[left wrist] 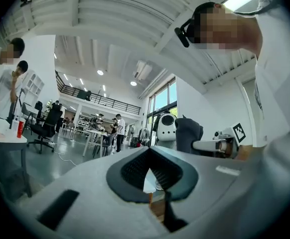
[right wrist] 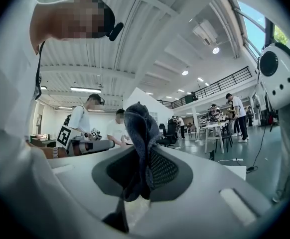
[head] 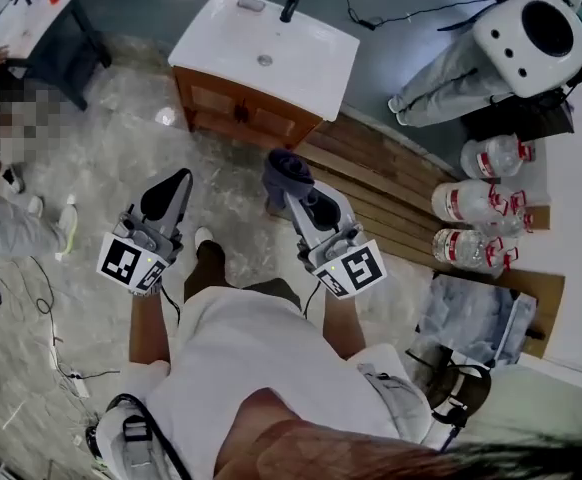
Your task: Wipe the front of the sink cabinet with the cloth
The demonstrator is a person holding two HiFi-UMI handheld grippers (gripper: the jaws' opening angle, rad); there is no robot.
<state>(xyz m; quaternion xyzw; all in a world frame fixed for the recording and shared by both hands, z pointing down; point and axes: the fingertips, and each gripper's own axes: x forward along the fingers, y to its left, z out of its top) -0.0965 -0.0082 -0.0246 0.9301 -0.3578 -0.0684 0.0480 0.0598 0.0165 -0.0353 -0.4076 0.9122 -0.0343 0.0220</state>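
Observation:
The sink cabinet stands a step ahead in the head view, with a white top (head: 271,53) and a brown wooden front (head: 241,113). My right gripper (head: 293,190) is held in front of it and below, shut on a dark blue cloth (head: 285,168) that bunches up above the jaws. The right gripper view has that cloth (right wrist: 139,133) clamped between the pads of the right gripper (right wrist: 144,163). My left gripper (head: 168,196) is held level with it to the left, away from the cabinet. In its own view the left gripper (left wrist: 150,163) is shut on nothing, and the cloth (left wrist: 187,133) shows at the right.
Large water bottles (head: 476,203) lie on wooden boards (head: 391,188) to the right, with a plastic bag (head: 476,318) nearer. A white robot (head: 531,33) stands at the back right. A desk (head: 31,13) and a person's legs (head: 11,223) are at the left. Cables trail on the floor.

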